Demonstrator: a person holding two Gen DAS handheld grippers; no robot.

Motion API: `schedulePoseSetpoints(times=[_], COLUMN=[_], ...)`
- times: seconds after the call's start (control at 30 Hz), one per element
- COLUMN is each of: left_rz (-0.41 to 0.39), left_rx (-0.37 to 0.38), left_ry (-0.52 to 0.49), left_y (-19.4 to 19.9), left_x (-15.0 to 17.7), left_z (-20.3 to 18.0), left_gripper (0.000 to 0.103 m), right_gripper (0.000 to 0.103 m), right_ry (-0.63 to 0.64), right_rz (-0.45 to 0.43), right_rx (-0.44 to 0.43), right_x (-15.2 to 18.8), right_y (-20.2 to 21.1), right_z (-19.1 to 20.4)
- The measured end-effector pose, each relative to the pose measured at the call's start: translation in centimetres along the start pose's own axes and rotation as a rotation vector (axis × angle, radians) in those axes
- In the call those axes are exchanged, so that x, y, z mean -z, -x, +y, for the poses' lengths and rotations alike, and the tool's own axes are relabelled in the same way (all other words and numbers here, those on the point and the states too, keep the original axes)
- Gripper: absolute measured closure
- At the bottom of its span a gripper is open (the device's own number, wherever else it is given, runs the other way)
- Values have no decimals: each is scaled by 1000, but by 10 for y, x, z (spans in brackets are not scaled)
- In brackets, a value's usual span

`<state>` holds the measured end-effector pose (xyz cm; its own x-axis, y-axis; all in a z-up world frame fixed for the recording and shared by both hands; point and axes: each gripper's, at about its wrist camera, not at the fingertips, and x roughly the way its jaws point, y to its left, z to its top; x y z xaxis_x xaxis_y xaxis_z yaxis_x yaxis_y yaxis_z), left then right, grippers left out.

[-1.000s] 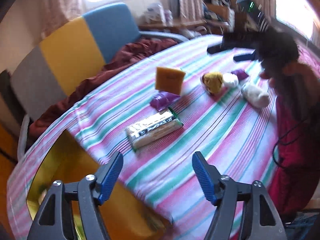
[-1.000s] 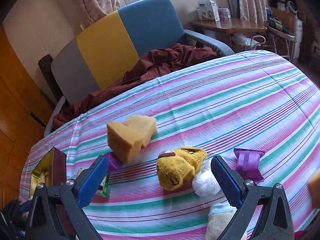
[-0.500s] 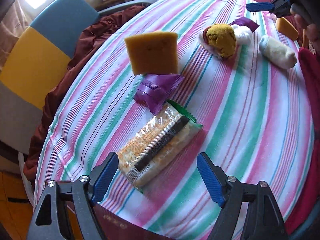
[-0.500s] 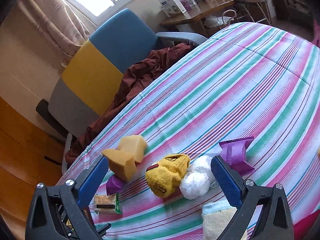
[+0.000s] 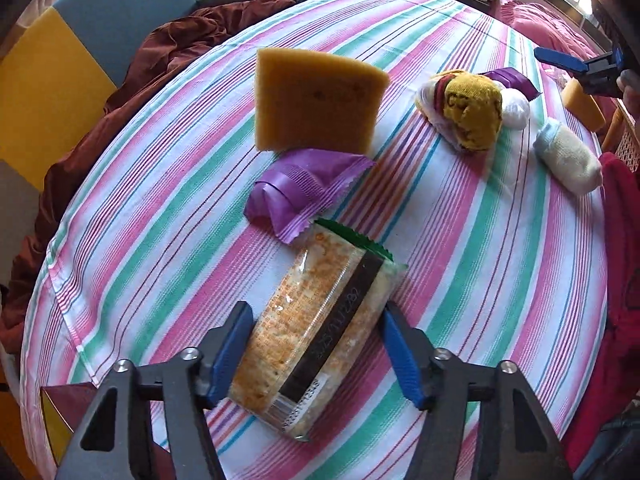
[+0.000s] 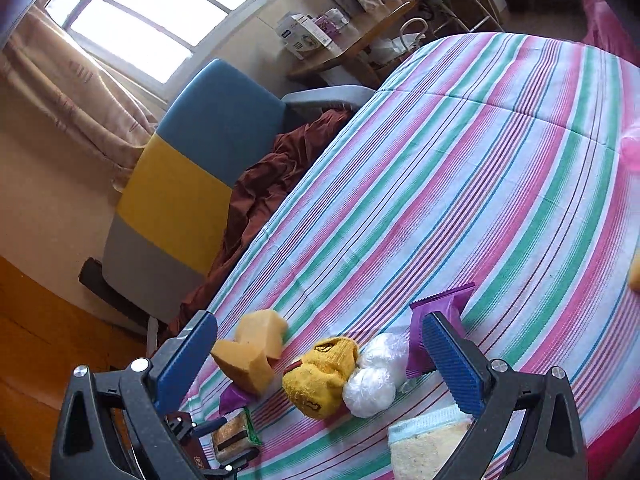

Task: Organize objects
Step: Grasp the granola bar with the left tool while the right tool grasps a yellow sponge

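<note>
Left wrist: left gripper [image 5: 316,354] closing, hides cracker pack [image 5: 316,336] edges.

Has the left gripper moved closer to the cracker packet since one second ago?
Yes. The left gripper came forward and down over the striped tablecloth; its closing jaws now flank the cracker packet.

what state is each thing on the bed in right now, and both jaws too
cracker packet: sealed, flat, between the closing left gripper jaws
purple wrapper: crumpled, under the sponge
sponge: standing on edge
yellow sock: rolled up
white sock: rolled up
right gripper: jaws open, empty
</note>
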<state>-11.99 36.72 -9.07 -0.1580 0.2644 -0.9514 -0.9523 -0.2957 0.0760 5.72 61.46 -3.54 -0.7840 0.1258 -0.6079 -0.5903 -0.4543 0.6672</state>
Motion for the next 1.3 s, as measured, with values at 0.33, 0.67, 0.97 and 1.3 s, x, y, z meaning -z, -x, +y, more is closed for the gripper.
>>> schedulePoseSetpoints(times=[0.33, 0.67, 0.97, 1.3], left_rz=[-23, -260, -393, -455], left_rx=[-47, -185, -163, -124], left_ry=[86, 184, 238, 282], left_y=[20, 48, 42, 32], left_x=[27, 90, 97, 105], left_z=[-55, -130, -122, -113], left_gripper=[50, 52, 53, 53], right_gripper=[0, 0, 0, 2], right_ry=[116, 292, 429, 592], right_rz=[106, 190, 218, 261], right_rx=[-35, -17, 38, 110], right_x=[13, 35, 53, 79], right_y=[-17, -31, -40, -53], right_z=[24, 50, 69, 88])
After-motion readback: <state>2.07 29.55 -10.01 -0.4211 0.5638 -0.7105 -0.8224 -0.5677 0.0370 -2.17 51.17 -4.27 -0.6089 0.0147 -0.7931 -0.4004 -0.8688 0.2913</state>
